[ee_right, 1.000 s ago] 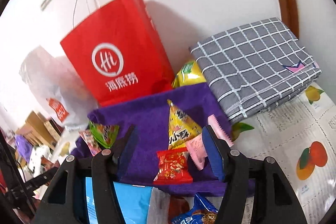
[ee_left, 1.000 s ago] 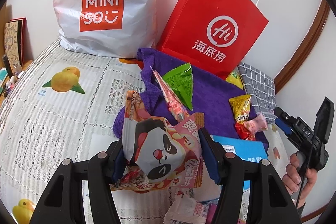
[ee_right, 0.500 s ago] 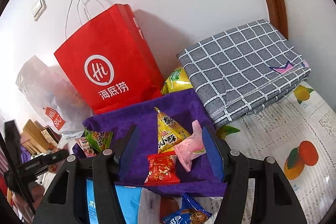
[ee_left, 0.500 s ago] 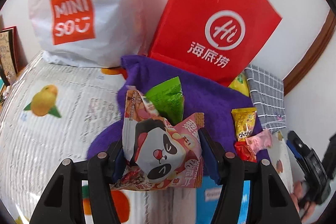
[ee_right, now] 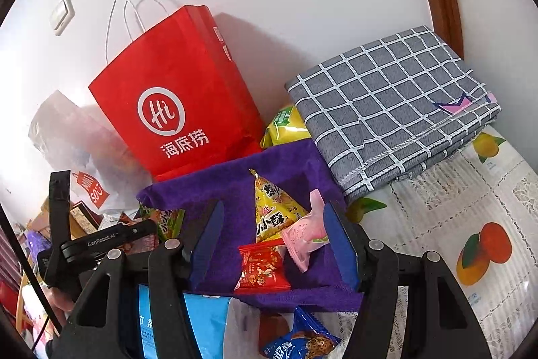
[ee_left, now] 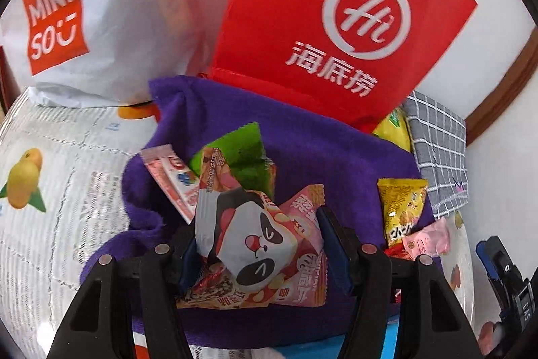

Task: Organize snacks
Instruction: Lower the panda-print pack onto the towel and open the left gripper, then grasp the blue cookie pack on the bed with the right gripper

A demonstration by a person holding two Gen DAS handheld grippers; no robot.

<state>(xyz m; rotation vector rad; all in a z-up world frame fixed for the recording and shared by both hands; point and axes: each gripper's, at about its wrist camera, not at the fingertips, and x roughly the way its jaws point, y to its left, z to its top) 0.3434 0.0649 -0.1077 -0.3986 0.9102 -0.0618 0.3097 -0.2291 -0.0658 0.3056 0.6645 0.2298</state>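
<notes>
1. Left wrist view: left gripper (ee_left: 257,244) is clamped on the panda snack packet (ee_left: 259,244), held above the purple cloth (ee_left: 319,157) beside the green packet (ee_left: 242,150), likely for grouping
2. Right wrist view: right gripper (ee_right: 272,244) gapes empty over the red packet (ee_right: 262,268), poised to grasp

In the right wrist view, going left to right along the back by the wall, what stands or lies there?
White shopping bag → red paper bag → yellow snack bag → folded grey checked cloth.
</notes>
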